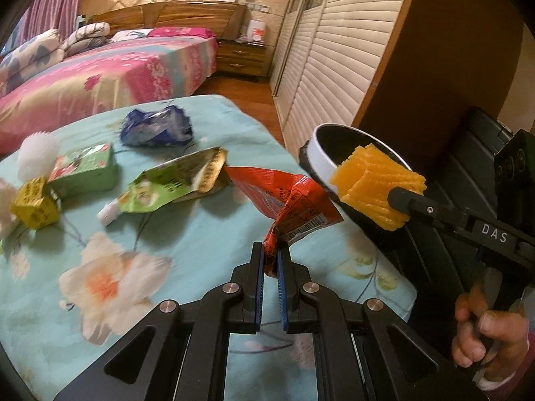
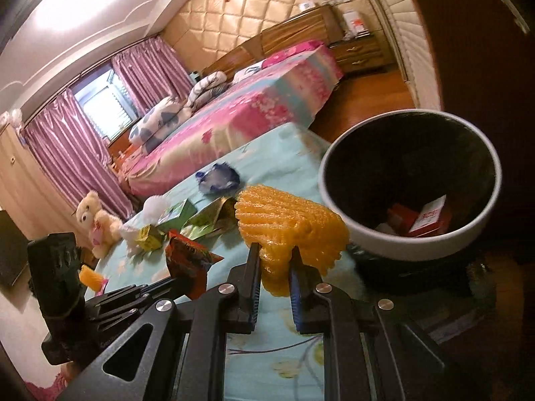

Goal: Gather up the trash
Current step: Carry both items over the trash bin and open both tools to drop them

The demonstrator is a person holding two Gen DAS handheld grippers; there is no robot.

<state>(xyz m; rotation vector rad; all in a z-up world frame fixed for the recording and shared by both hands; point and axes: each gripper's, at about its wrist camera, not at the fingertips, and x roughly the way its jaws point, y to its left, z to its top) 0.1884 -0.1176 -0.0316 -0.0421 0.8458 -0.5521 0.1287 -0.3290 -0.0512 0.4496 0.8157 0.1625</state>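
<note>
Trash lies scattered over a tabletop [image 1: 200, 234] covered in a light blue cloth printed with flowers. The left tool [image 1: 270, 260] is closed on the twisted lower corner of a red wrapper [image 1: 294, 200], which stands up from its fingers near the right edge of the tabletop. The right tool [image 2: 274, 269] is clamped on a piece of orange foam netting [image 2: 287, 230], its fingers pressed into the lower part of the foam. In the left wrist view that foam sits against the white rim of the trash bin [image 1: 322, 163], which stands just beyond the right edge of the tabletop. In the right wrist view the bin [image 2: 337, 200] is black inside and has red and white packaging [image 2: 424, 219] lying at its bottom.

Farther in on the tabletop, a green pouch [image 1: 167, 183] with a white spout lies flat just left of the red wrapper. Beyond it, toward the far edge, sits a crumpled blue wrapper [image 1: 155, 127]. Toward the left edge are a green box [image 1: 85, 170], a yellow box [image 1: 35, 205] touching it, and a white fluffy ball [image 1: 35, 155] behind them. A bed [image 1: 100, 73] with a pink flowered cover stands beyond the tabletop, and a teddy bear [image 2: 95, 224] sits off the left side.
</note>
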